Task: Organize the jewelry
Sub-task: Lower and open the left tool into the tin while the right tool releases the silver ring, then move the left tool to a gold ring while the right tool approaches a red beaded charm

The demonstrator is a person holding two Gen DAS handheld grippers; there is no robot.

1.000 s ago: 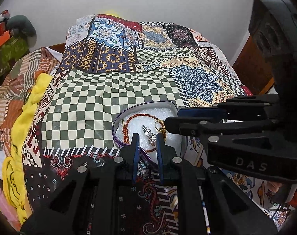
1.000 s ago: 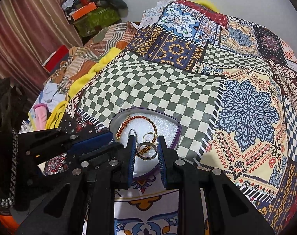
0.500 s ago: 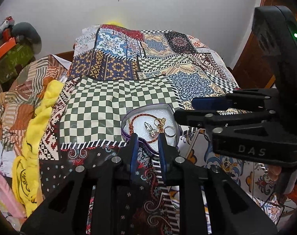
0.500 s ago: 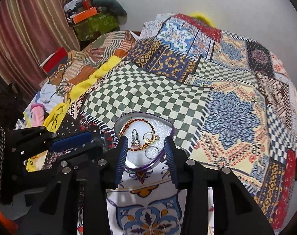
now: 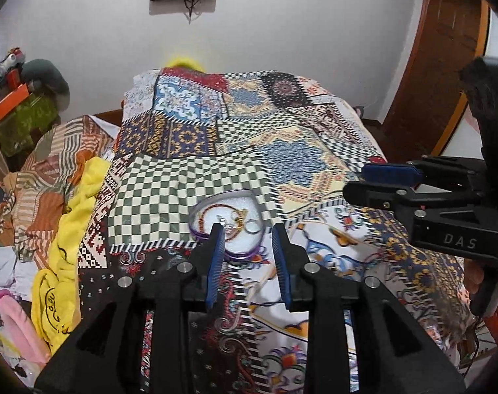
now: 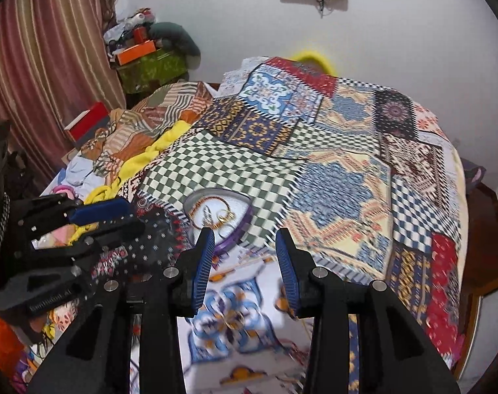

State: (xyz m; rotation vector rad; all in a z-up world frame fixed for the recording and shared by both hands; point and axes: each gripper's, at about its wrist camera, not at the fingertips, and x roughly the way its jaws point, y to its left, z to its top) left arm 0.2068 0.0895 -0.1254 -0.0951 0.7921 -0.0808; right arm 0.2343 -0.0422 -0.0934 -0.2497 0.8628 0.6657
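We hold both grippers, left point(image 5: 249, 252) and right point(image 6: 245, 252), open and empty above the bed point(image 5: 189, 180). The tin point(image 5: 199, 229) lies ahead on it, holding bracelet point(image 5: 212, 208), rings and pendant. We judge the sorting nearly done; any further reach should come down slowly and centred.

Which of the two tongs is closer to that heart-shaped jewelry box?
Too close to call: left tongs and right tongs both hang open just short of the heart-shaped box, side by side.
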